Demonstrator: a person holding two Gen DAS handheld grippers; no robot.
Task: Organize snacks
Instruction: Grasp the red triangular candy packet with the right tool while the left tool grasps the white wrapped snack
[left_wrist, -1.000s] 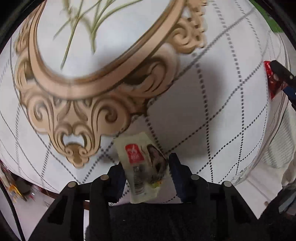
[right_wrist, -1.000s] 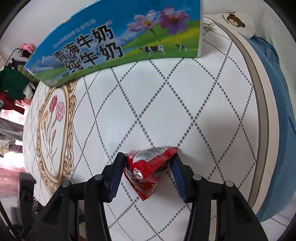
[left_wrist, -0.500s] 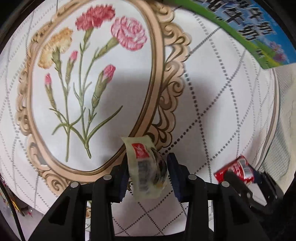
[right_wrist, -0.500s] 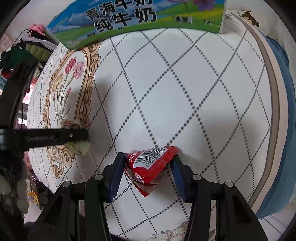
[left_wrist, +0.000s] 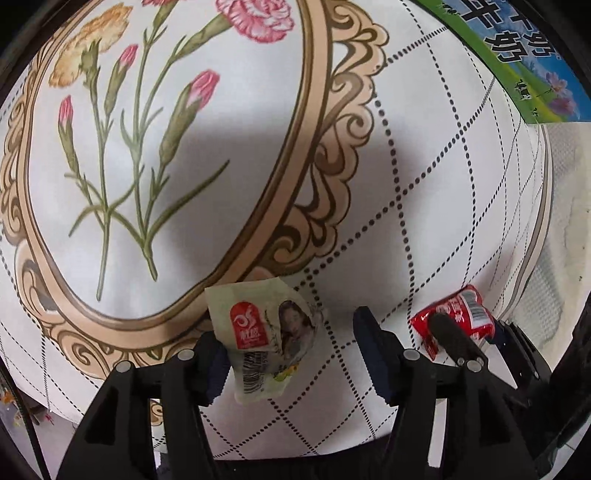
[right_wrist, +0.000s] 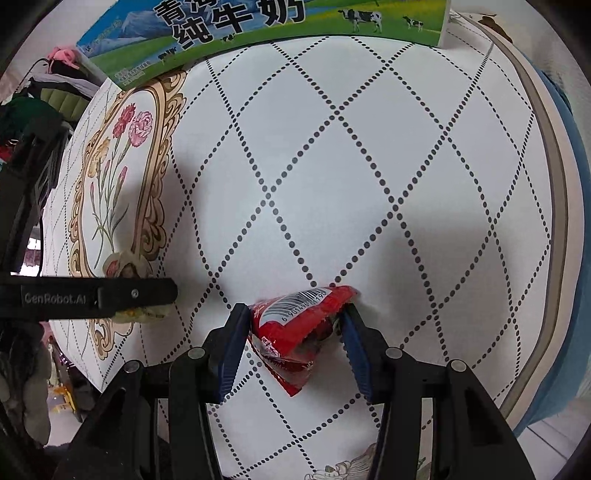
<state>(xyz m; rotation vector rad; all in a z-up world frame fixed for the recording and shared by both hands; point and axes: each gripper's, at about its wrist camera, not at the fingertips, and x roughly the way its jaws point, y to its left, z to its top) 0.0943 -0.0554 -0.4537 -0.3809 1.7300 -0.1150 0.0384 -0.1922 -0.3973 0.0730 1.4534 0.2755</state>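
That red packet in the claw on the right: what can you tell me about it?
The red packet is a small crinkled pouch of shiny plastic film, with a white barcode label near its top edge and white print lower down. It sits tilted, one corner pointing down, pinched between the blue pads of the right claw above the patterned tablecloth. Whether it touches the cloth is unclear.

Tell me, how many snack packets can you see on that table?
2. A pale packet lies between the left gripper's just-opened jaws, by the flower frame. A red packet is pinched in the right gripper, nearer the table's edge. Others may be out of view.
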